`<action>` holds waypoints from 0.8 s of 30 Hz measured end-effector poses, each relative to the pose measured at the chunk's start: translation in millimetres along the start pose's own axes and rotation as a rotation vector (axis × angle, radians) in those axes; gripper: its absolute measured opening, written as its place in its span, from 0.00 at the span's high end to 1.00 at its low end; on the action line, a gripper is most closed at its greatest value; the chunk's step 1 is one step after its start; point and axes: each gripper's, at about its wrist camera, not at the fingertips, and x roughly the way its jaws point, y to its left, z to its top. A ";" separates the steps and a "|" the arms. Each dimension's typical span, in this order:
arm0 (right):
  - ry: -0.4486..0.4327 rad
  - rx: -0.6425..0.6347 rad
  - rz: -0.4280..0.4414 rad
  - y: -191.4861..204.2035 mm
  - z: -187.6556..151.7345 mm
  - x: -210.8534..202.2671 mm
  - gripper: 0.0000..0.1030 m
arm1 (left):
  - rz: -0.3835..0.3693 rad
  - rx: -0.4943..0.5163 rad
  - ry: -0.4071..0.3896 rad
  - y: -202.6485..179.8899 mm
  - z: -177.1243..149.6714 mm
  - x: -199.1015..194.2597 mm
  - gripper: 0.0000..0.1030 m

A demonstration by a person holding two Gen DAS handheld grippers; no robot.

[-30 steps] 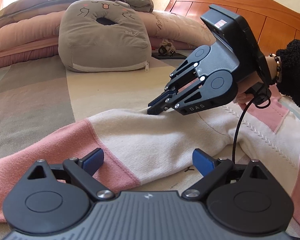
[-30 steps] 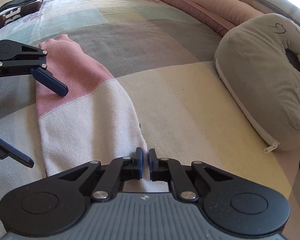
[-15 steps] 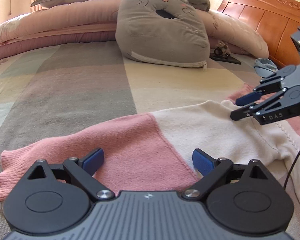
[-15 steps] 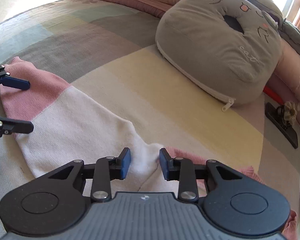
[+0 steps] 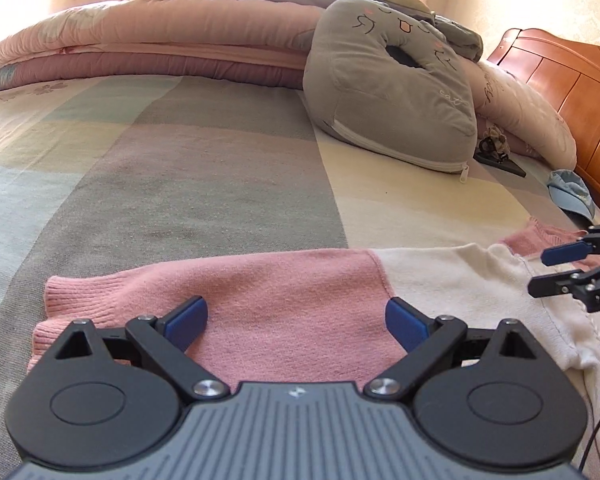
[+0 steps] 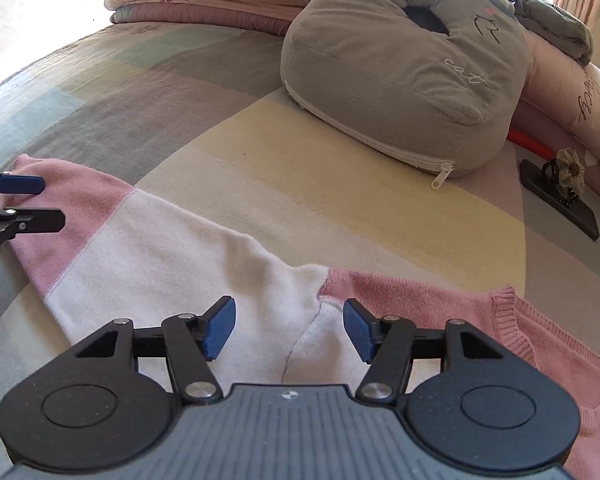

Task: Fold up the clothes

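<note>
A pink and white knit sweater (image 5: 440,280) lies flat on the bed, its sleeve stretched to the left. My left gripper (image 5: 296,320) is open and empty, its blue pads over the pink cuff end of the sleeve (image 5: 268,292). My right gripper (image 6: 289,328) is open and empty over the white armpit seam (image 6: 300,320). The right gripper also shows at the right edge of the left wrist view (image 5: 556,272). The left gripper shows at the left edge of the right wrist view (image 6: 24,200), beside the pink cuff (image 6: 76,188).
A grey cat cushion (image 6: 404,68) stands behind the sweater. Folded pink quilts (image 5: 160,48) lie at the far side. A black phone with a flower clip (image 6: 560,192) lies at the right. A wooden headboard (image 5: 568,92) and a blue cap (image 5: 572,192) are at the right.
My right gripper has let go of the sleeve, opened and drawn back to the armpit. My left gripper has moved left along the sleeve to the pink cuff, still open.
</note>
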 end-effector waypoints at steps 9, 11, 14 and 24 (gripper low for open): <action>0.020 0.209 -0.100 -13.3 -131.9 -117.7 0.21 | 0.169 0.077 0.002 -6.5 -3.1 15.2 0.01; 0.041 0.267 -0.119 -17.9 -166.6 -135.2 0.15 | 0.160 0.035 -0.019 4.9 -4.1 16.1 0.01; 0.071 0.326 -0.170 -22.4 -206.6 -156.5 0.15 | 0.207 0.043 0.018 10.9 -4.8 8.8 0.01; 0.004 0.381 -0.258 -49.2 -244.2 -179.9 0.05 | 0.115 0.093 0.142 -57.5 39.9 -26.6 0.02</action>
